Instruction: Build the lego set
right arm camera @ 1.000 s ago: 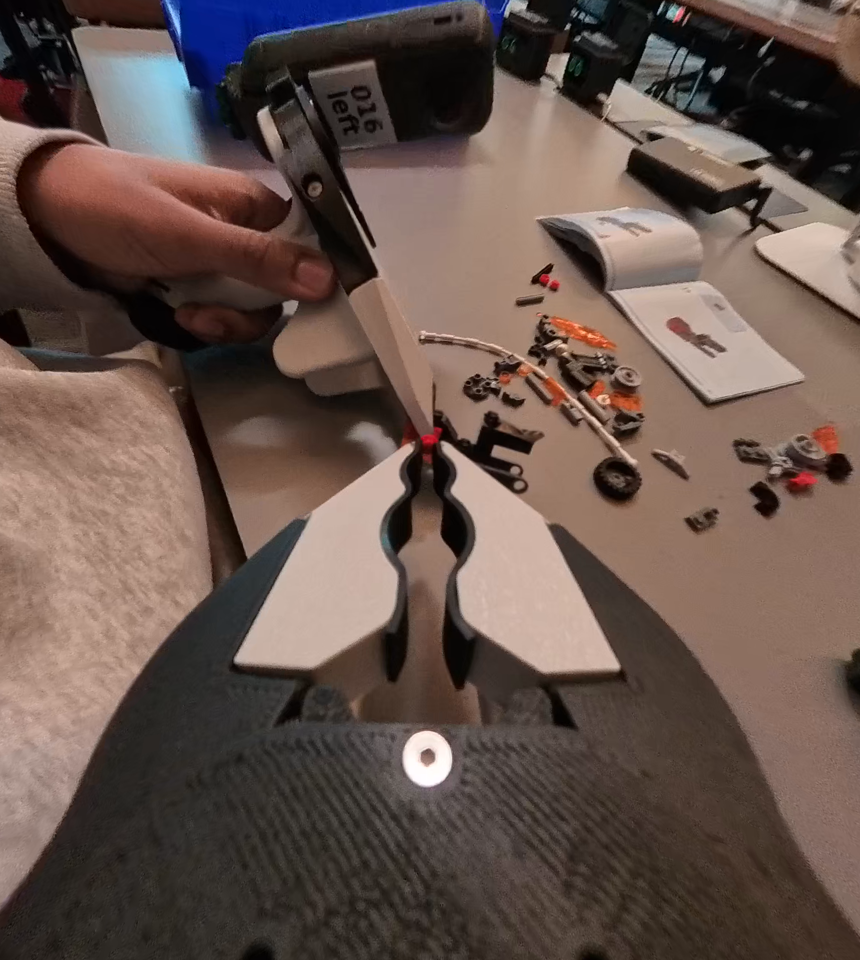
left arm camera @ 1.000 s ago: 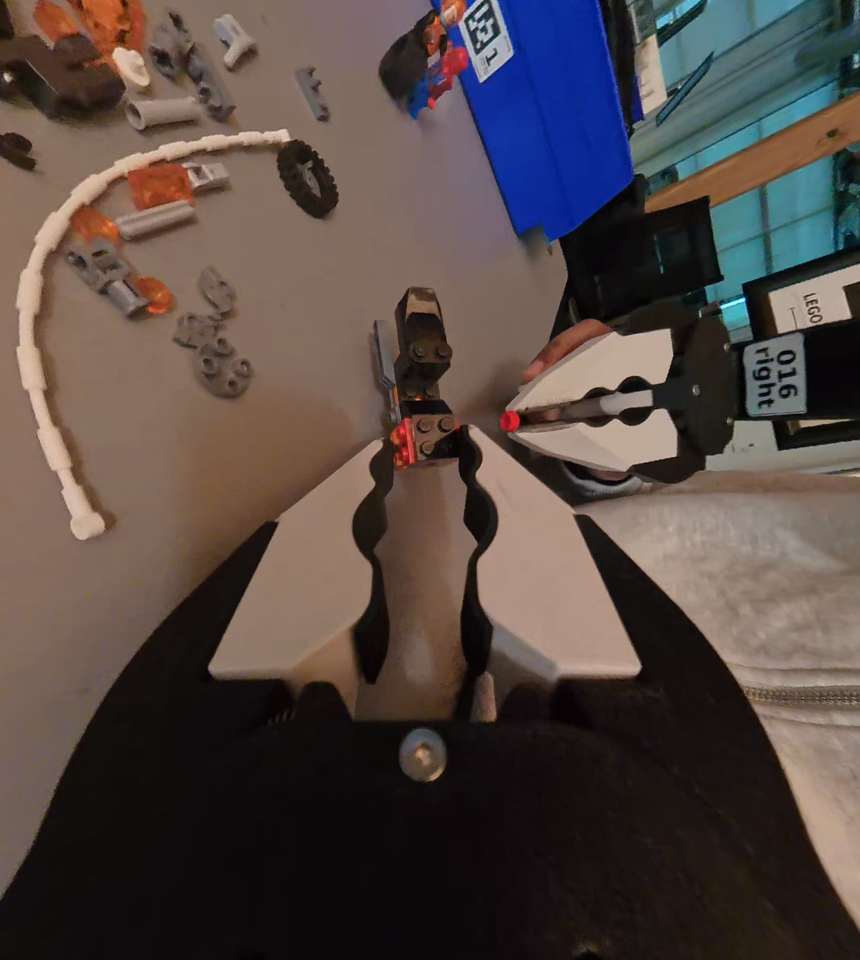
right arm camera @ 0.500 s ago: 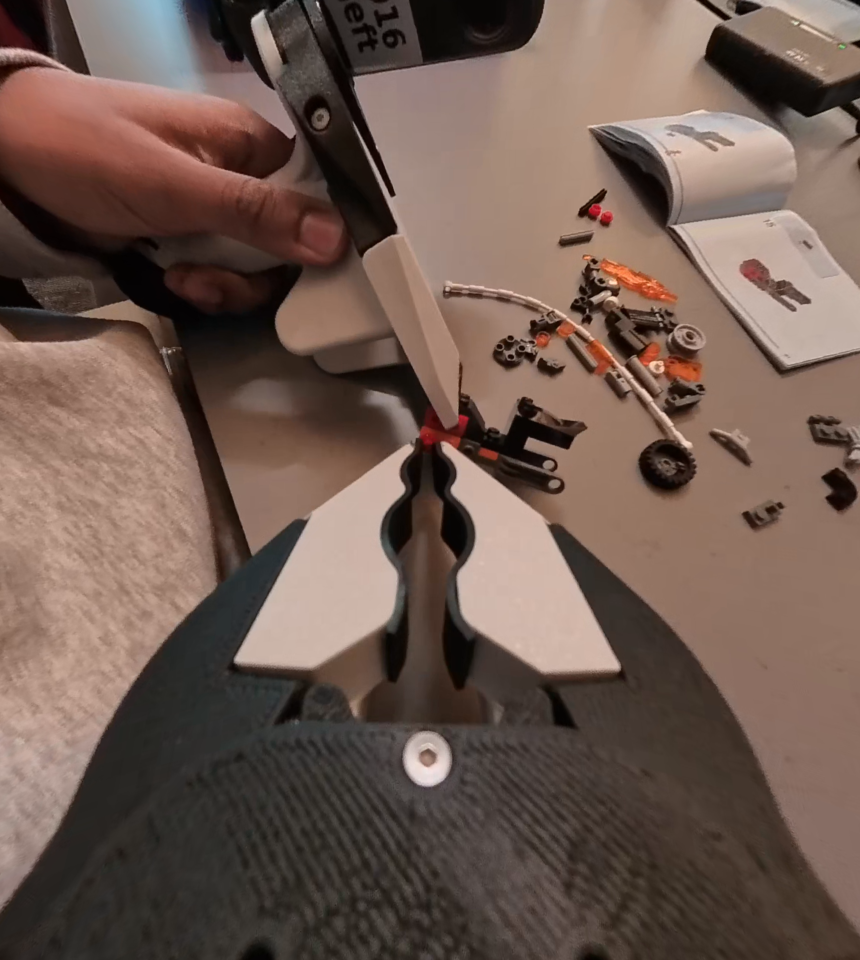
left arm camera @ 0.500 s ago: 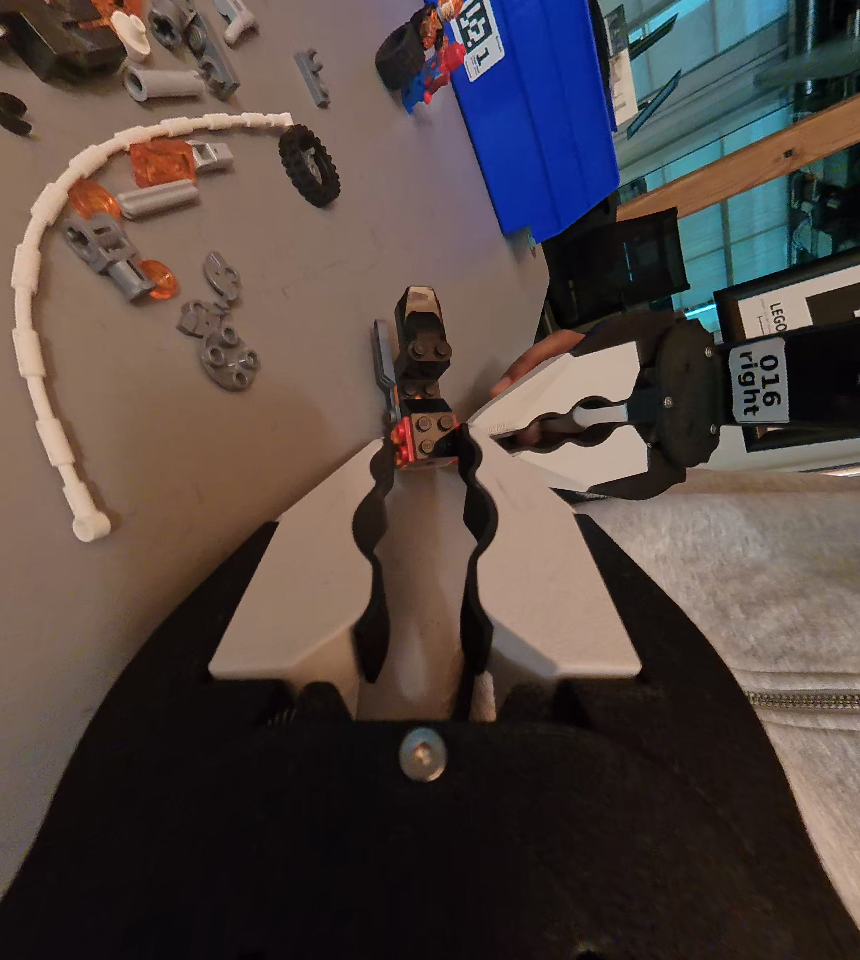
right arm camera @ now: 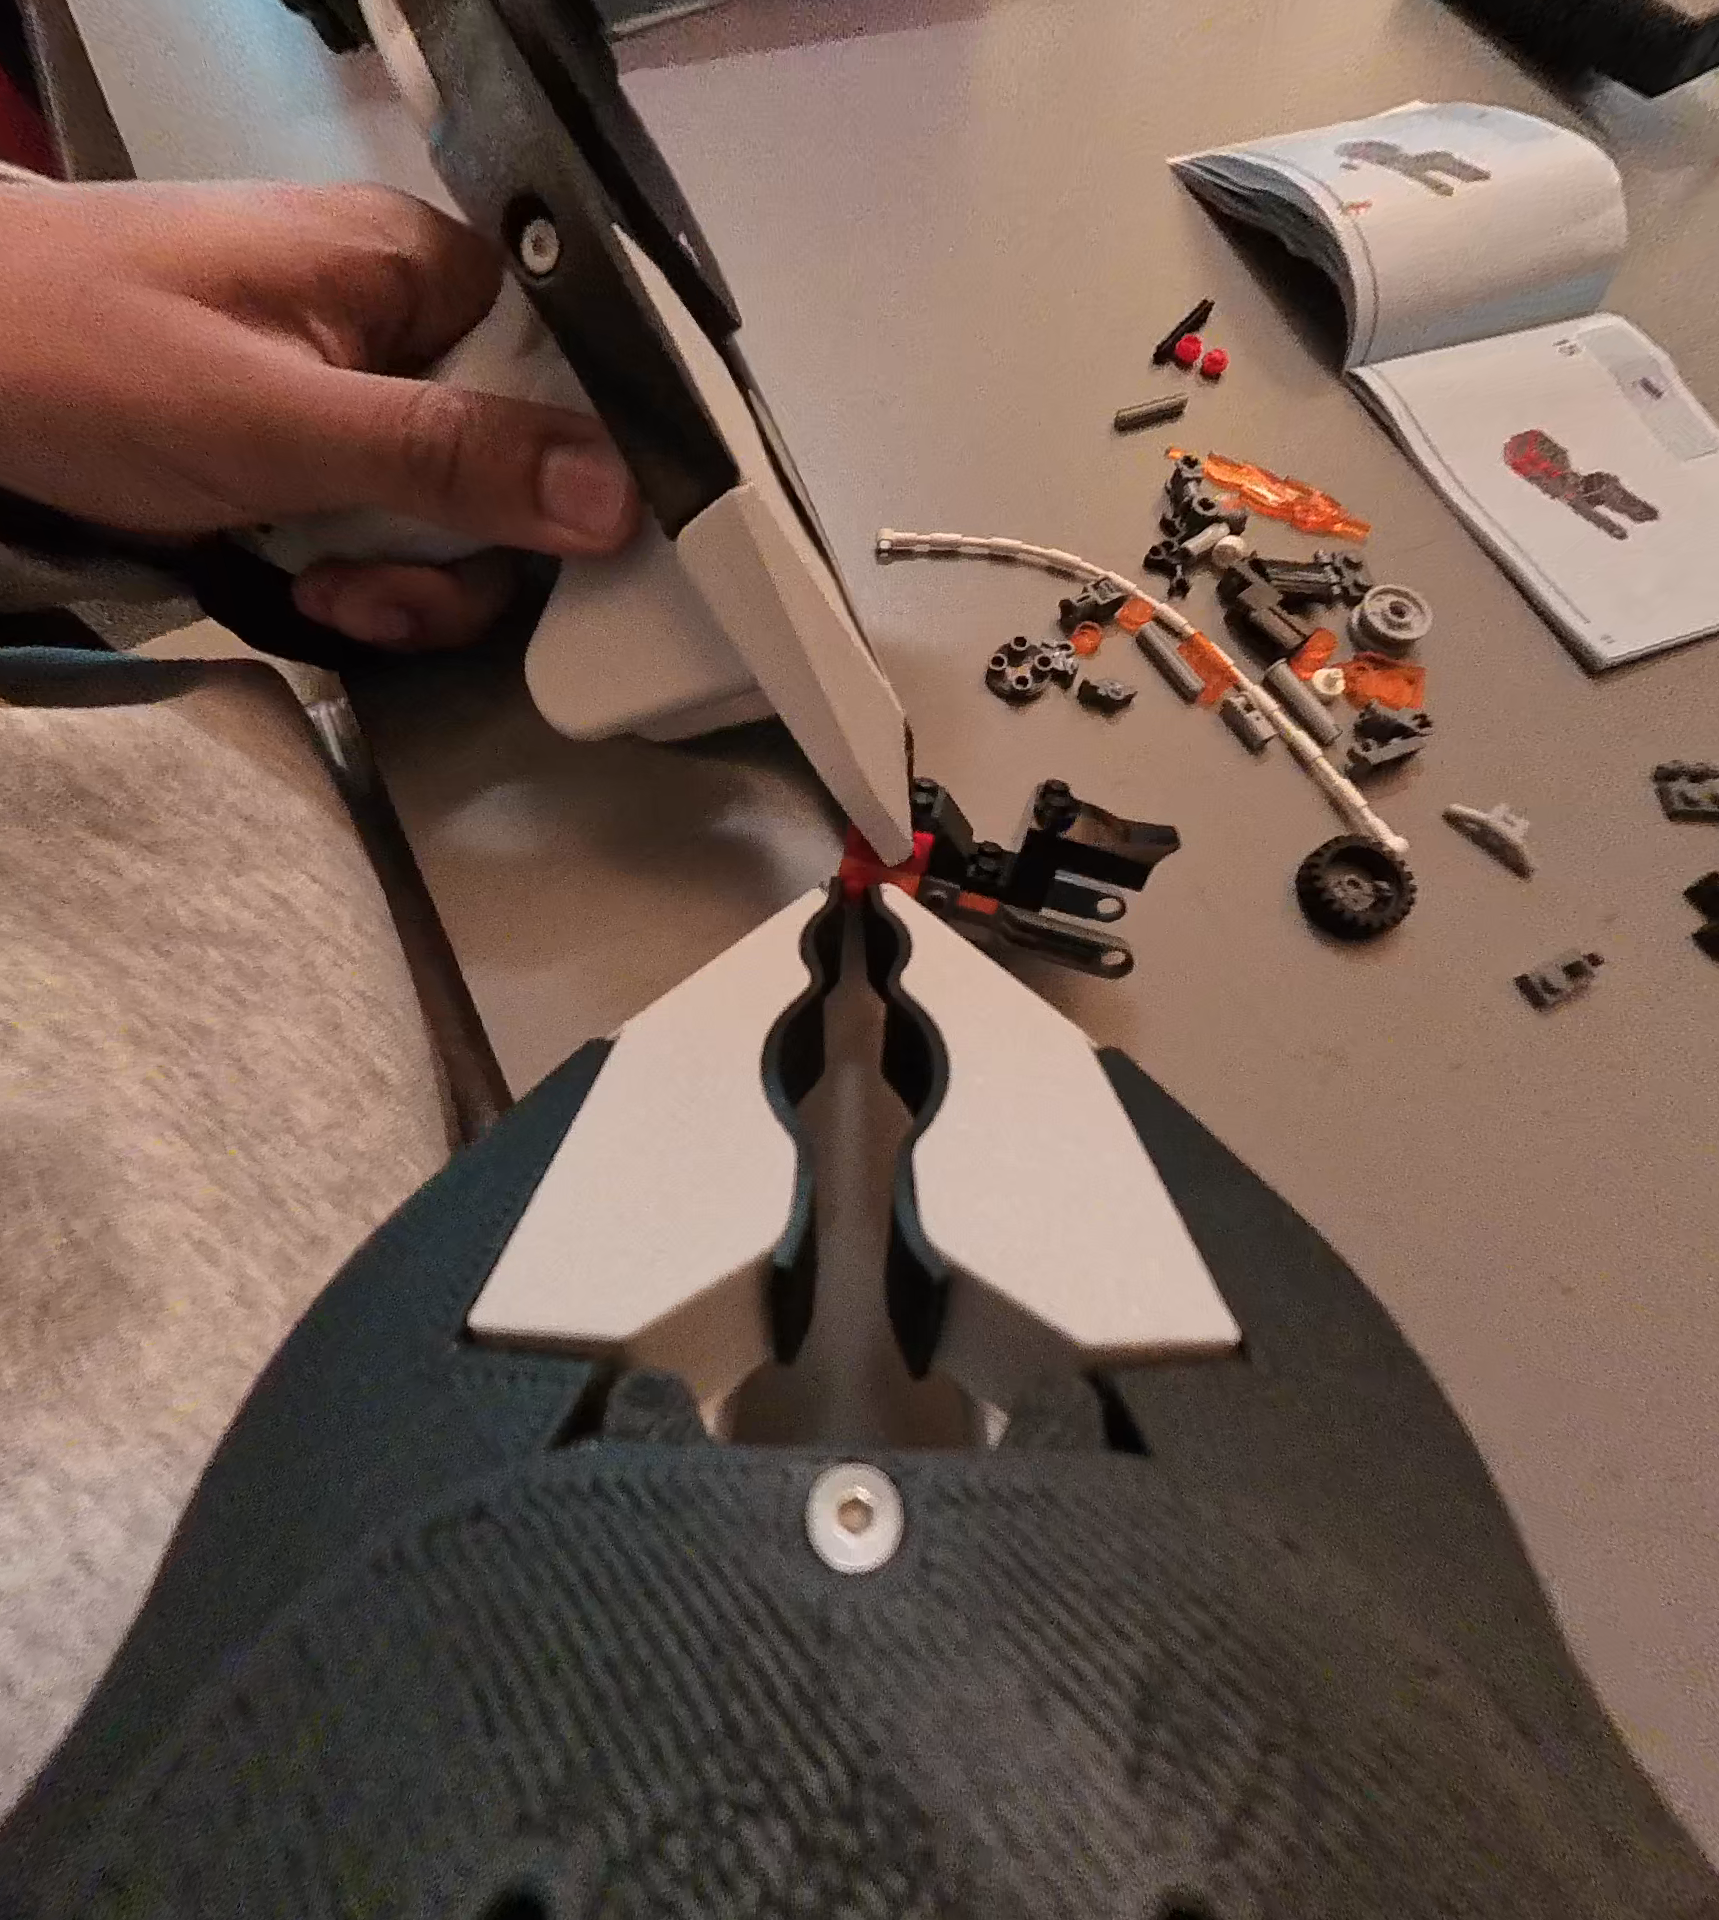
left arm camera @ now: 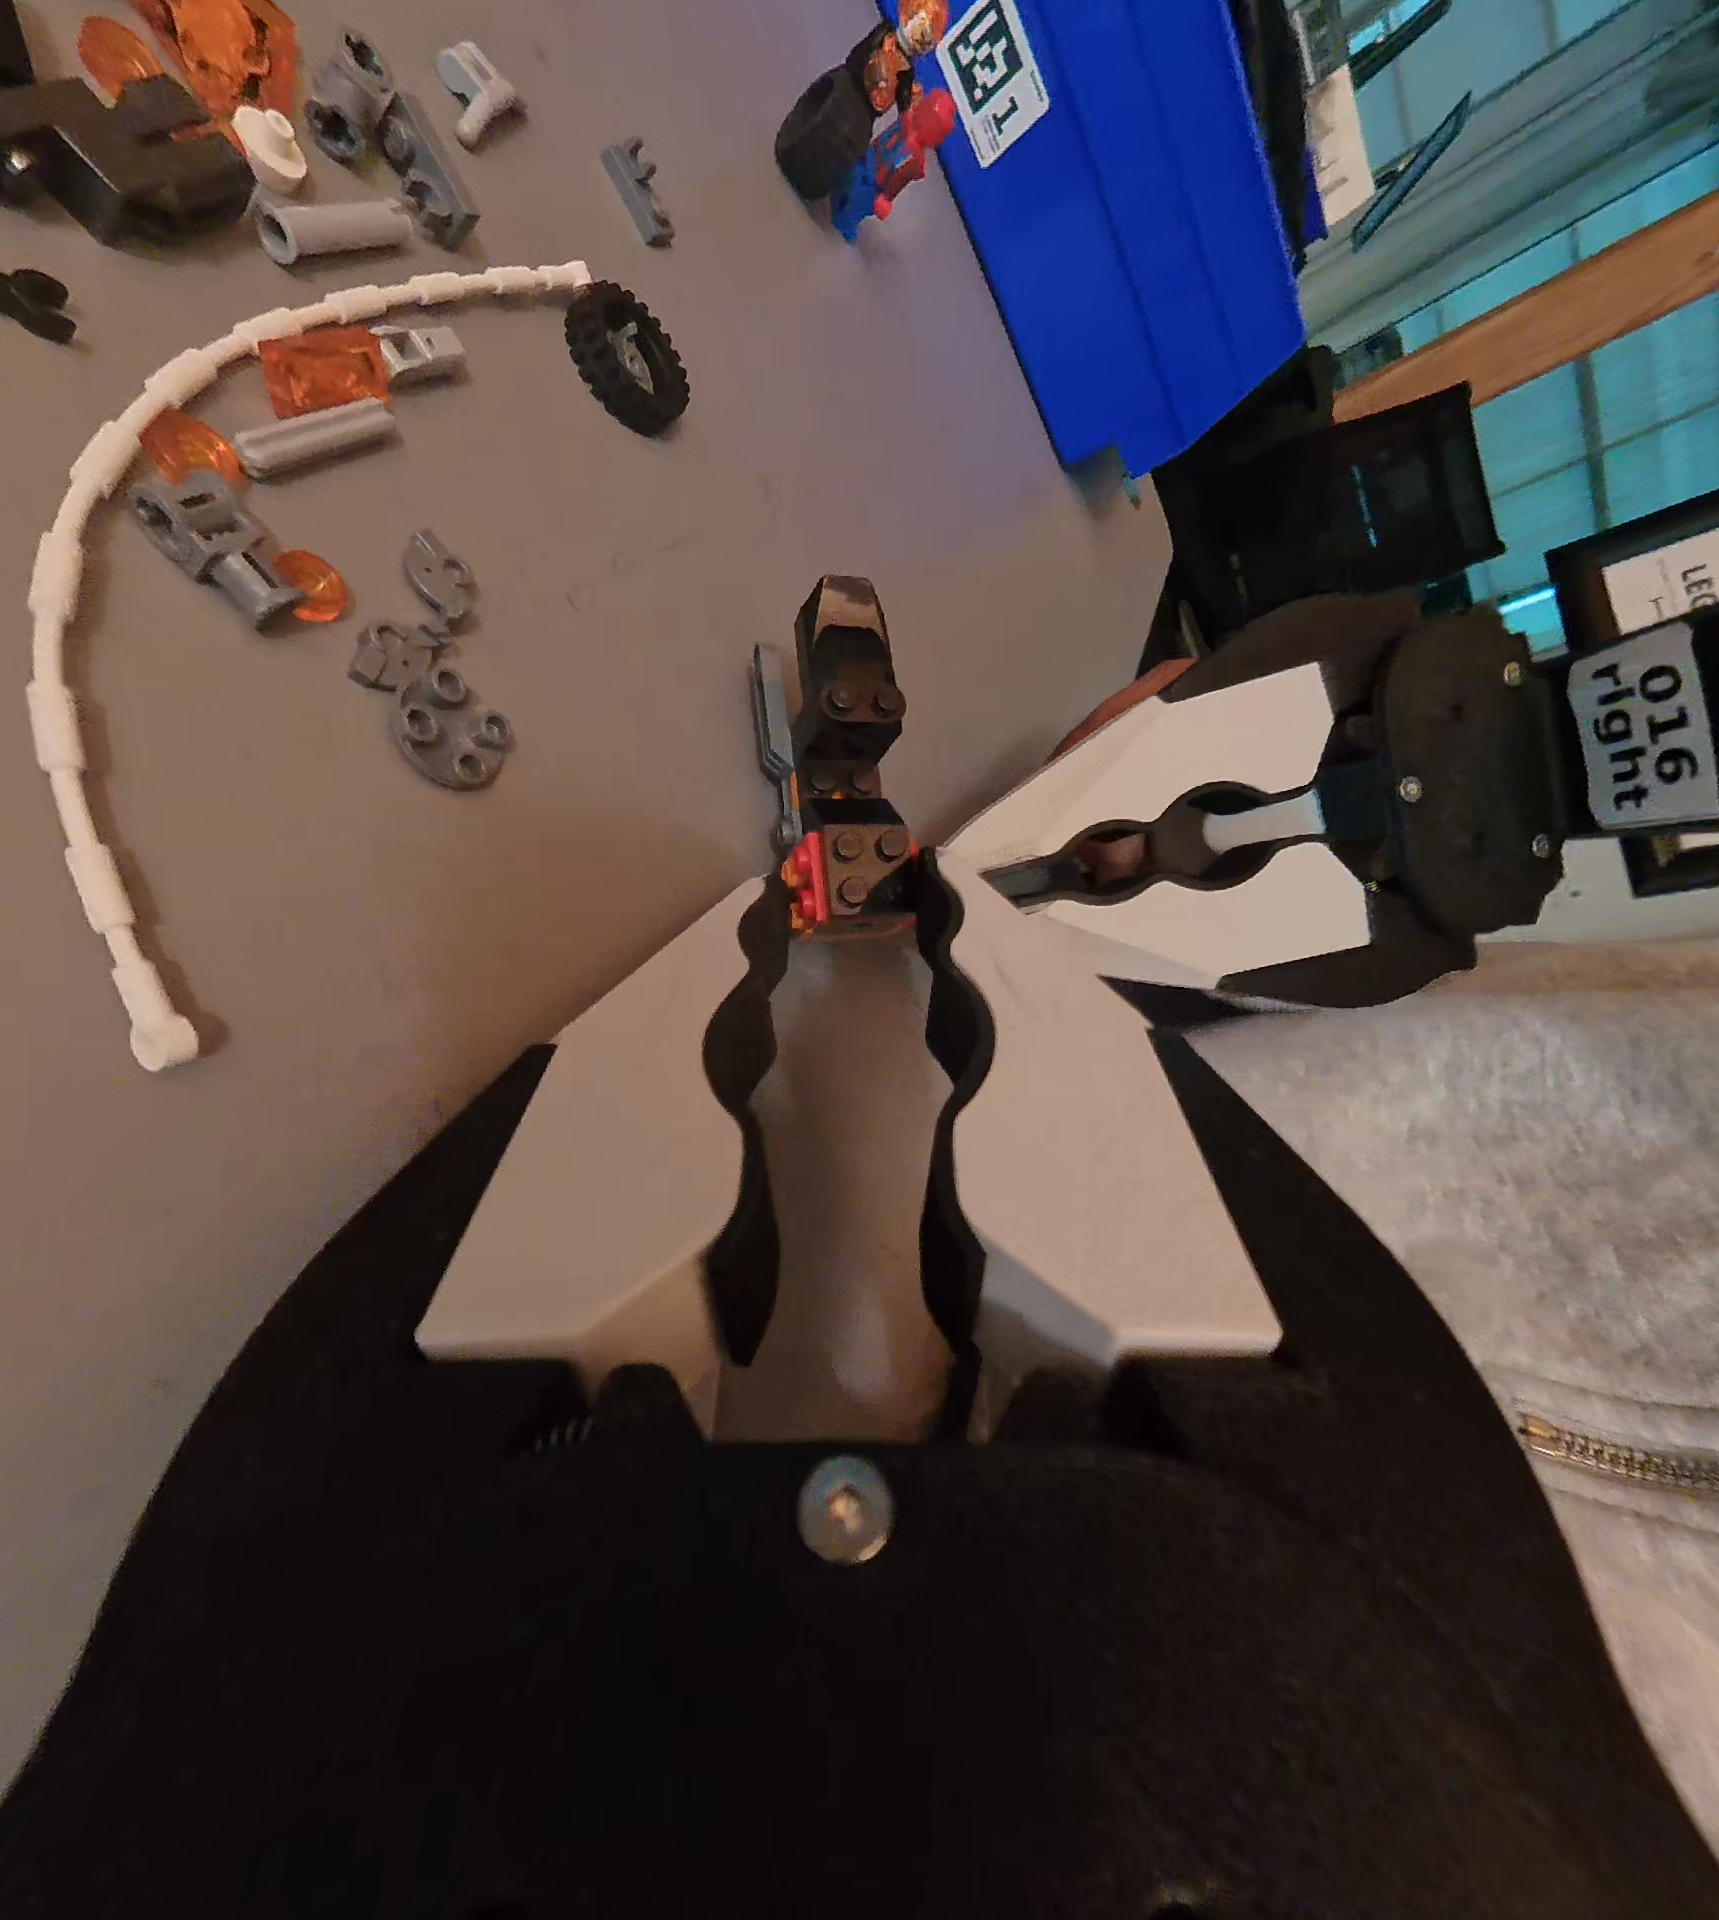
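My left gripper is shut on the near end of a black lego assembly with red and orange parts, held just above the grey table. My right gripper comes in from the right, its tips against the gripped end of the assembly. In the right wrist view my right gripper is shut on a small red piece pressed against the assembly, right under the left gripper's fingertip. A hand holds the left gripper.
Loose parts lie beyond: a white segmented hose, a black wheel, grey round plates, orange clear pieces. A blue bin and a minifigure are farther off. An open instruction booklet lies at the right. A grey sweater is close. The grippers are tip to tip, or close to it. From either gripper's tips it is about 20 cm to the minifigure.
My right gripper has carried the small red piece left, from a short gap away to the end of the assembly. My left gripper has kept its hold.
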Demonstrator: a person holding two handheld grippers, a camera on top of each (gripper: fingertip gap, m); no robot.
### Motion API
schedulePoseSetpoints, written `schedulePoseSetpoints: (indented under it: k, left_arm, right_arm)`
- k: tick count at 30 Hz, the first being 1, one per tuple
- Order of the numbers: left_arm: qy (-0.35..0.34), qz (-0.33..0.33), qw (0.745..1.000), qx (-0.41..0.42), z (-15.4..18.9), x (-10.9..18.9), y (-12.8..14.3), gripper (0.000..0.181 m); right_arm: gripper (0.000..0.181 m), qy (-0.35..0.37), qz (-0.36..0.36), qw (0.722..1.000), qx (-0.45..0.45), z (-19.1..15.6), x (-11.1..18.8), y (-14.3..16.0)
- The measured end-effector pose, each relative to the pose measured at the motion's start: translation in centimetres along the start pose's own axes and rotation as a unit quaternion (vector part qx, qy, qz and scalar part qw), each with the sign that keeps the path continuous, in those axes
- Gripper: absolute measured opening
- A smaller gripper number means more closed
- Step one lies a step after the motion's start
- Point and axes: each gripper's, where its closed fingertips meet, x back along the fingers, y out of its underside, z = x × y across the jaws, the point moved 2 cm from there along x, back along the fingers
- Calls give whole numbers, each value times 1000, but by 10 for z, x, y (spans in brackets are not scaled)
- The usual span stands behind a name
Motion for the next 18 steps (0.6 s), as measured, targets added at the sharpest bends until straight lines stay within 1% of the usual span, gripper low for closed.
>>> schedulePoseSetpoints:
  k: [9,14,18]
  left_arm:
    - [-11,2,1000,0,-1,0,0,25]
    - [-15,-1,1000,4,-2,0,1,25]
    - [-3,2,1000,11,-1,1,1,25]
  right_arm:
    - [2,-16,9,996,-82,2,-1,1]
    - [2,2,2,999,-51,1,-2,2]
    - [2,11,9,999,-35,0,-1,1]
